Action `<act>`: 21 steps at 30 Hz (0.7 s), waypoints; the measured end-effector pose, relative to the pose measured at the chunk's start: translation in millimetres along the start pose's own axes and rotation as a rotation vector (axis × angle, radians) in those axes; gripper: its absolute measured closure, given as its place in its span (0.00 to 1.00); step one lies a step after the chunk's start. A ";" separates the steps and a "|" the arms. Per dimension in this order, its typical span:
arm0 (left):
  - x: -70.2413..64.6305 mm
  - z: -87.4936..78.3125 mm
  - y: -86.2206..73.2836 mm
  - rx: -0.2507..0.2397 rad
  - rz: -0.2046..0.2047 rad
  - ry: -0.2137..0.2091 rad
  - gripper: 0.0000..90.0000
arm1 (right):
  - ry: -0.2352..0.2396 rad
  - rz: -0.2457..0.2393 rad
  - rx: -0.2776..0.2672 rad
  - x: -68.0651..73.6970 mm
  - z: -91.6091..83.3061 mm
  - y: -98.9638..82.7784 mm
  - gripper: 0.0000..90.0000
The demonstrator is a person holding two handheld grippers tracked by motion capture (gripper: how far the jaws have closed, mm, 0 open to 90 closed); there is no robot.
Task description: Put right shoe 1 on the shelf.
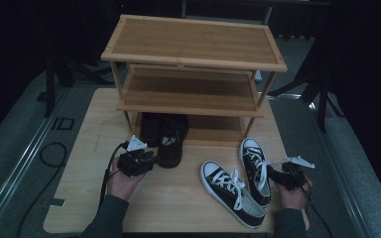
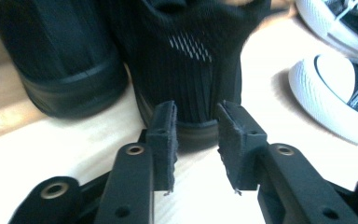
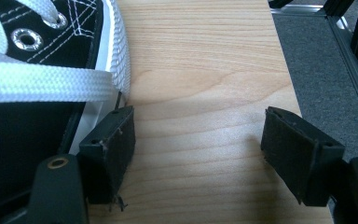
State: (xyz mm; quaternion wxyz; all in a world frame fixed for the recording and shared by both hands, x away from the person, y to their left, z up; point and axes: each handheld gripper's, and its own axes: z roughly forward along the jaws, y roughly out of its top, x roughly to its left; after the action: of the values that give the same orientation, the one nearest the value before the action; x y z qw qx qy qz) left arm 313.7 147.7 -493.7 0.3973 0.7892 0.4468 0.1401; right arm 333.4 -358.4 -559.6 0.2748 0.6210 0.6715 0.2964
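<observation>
A light wooden table [image 1: 178,198] carried a bamboo shoe rack [image 1: 193,64] at 12 o'clock. The left gripper [image 1: 146,157], jaws half open and empty, stood just behind the heel of a black shoe [image 1: 171,141]. At 3 o'clock the right gripper [image 1: 274,174] was wide open, empty, beside a black-and-white sneaker [image 1: 255,168].

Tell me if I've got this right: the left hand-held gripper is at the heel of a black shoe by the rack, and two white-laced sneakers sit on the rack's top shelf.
Not quite. The left hand-held gripper is indeed at the heel of the black shoe by the rack, but the two white-laced sneakers lie on the table, not on the top shelf. The high view shows this.
</observation>
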 end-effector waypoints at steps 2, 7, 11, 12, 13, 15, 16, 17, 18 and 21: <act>-1.5 2.9 -2.4 0.007 -0.005 -0.020 0.77 | 0.000 0.000 0.000 0.0 0.0 0.0 0.29; -11.7 9.3 -4.5 0.028 0.028 -0.044 0.79 | 0.000 0.000 0.000 0.0 0.0 0.0 0.29; -19.4 15.3 -5.3 0.054 0.059 -0.048 0.79 | 0.000 0.000 0.000 0.0 0.0 0.0 0.29; -20.8 16.7 -5.5 0.057 0.061 -0.046 0.79 | 0.000 0.000 0.000 0.0 0.0 0.0 0.29; -21.6 17.9 -5.8 0.063 0.064 -0.048 0.79 | 0.000 0.000 0.000 0.0 0.0 0.0 0.29; -22.9 20.9 -6.8 0.067 0.062 -0.058 0.79 | 0.000 0.000 0.000 0.0 0.0 0.0 0.29; -23.1 22.5 -7.3 0.073 0.066 -0.056 0.79 | 0.000 0.000 0.000 0.0 0.0 0.0 0.29; -23.5 24.0 -8.0 0.077 0.064 -0.056 0.79 | 0.000 0.000 0.000 0.0 0.0 0.0 0.29; -23.7 25.6 -8.9 0.084 0.065 -0.062 0.81 | 0.000 0.000 0.000 0.0 0.0 0.0 0.29; -24.3 28.9 -10.7 0.097 0.068 -0.063 0.87 | 0.000 0.000 0.000 0.0 0.0 0.0 0.29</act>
State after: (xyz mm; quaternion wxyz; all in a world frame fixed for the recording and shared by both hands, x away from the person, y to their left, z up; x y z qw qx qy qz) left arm 310.4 116.4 -517.1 0.3675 0.8262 0.4135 0.1069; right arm 333.4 -358.4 -559.6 0.2748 0.6211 0.6714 0.2965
